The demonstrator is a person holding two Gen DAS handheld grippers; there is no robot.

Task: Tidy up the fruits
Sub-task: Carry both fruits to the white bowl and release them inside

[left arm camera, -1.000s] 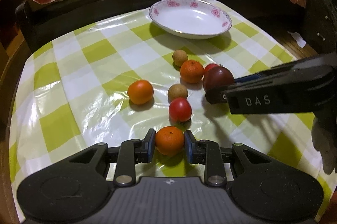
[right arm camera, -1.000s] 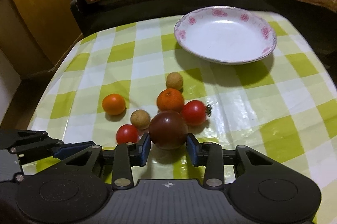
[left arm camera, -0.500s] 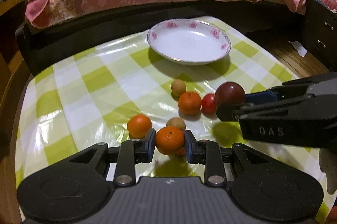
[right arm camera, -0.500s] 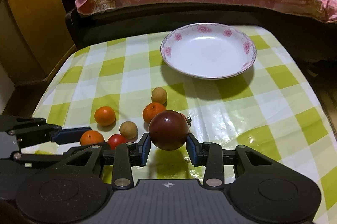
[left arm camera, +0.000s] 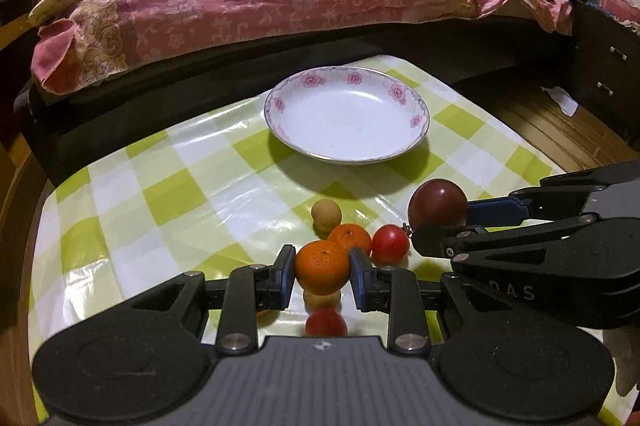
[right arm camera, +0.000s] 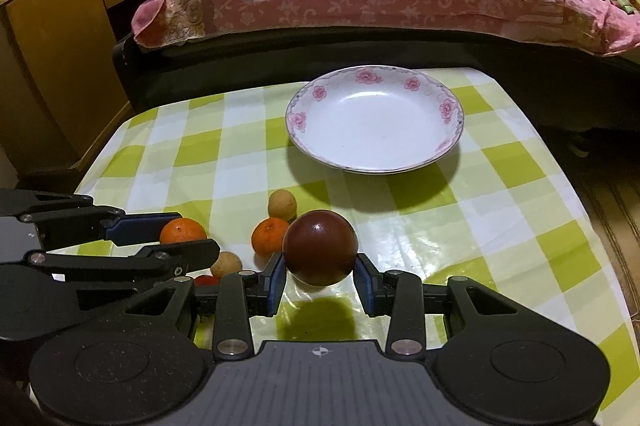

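left claw (left arm camera: 322, 272) clamps an orange (left arm camera: 322, 267), right claw (right arm camera: 320, 276) clamps a dark red tomato (right arm camera: 319, 246), both held above the tabletop (right arm camera: 500, 226) w/ other fruit below, near side of empty plate (right arm camera: 448, 162).

The left tongs (left arm camera: 322, 272) point forward, level, their blue-padded fingers (left arm camera: 285, 276) closed part-way and pressing from either side on an orange (left arm camera: 322, 266), raised off the table. The right tongs (right arm camera: 320, 272) sit just beside them to the right, also level and lifted, fingers (right arm camera: 276, 280) clamped against both sides of a dark red fruit (right arm camera: 319, 252).
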